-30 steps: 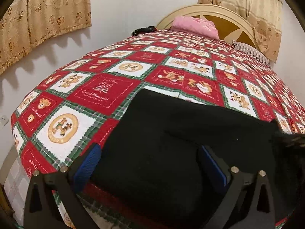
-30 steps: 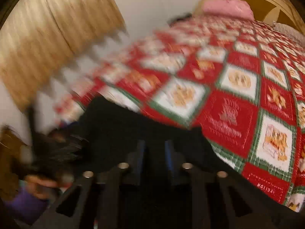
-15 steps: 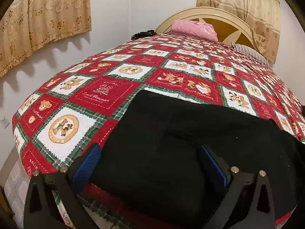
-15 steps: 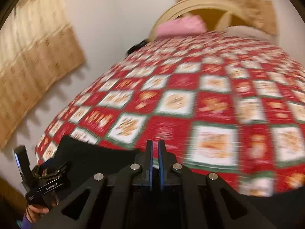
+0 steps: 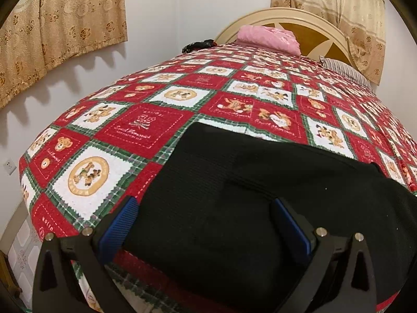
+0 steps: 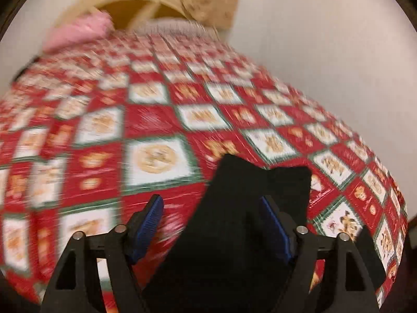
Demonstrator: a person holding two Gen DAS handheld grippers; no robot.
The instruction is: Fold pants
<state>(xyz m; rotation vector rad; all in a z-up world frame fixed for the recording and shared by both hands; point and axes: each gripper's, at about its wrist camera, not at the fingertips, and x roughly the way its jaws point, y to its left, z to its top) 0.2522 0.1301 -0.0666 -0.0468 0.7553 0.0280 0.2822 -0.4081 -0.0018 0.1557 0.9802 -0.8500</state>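
Black pants (image 5: 260,195) lie flat on a red, white and green patchwork bed cover (image 5: 146,130), near the bed's near edge. My left gripper (image 5: 206,221) is open, its blue pads spread wide just above the pants, holding nothing. In the blurred right wrist view another part of the black pants (image 6: 247,208) lies on the cover (image 6: 156,156), ending in an uneven edge. My right gripper (image 6: 213,219) is open over it, one pad over the cover and one over the cloth.
A pink pillow (image 5: 268,37) and a striped pillow (image 5: 344,70) lie at the cream headboard (image 5: 299,23). A small dark object (image 5: 198,45) sits at the far left corner. Curtains (image 5: 60,26) hang on the left wall. The bed edge drops to tiled floor (image 5: 20,250).
My right gripper has opened from shut and swung to the right along the pants. The left gripper has stayed open and nearly still.
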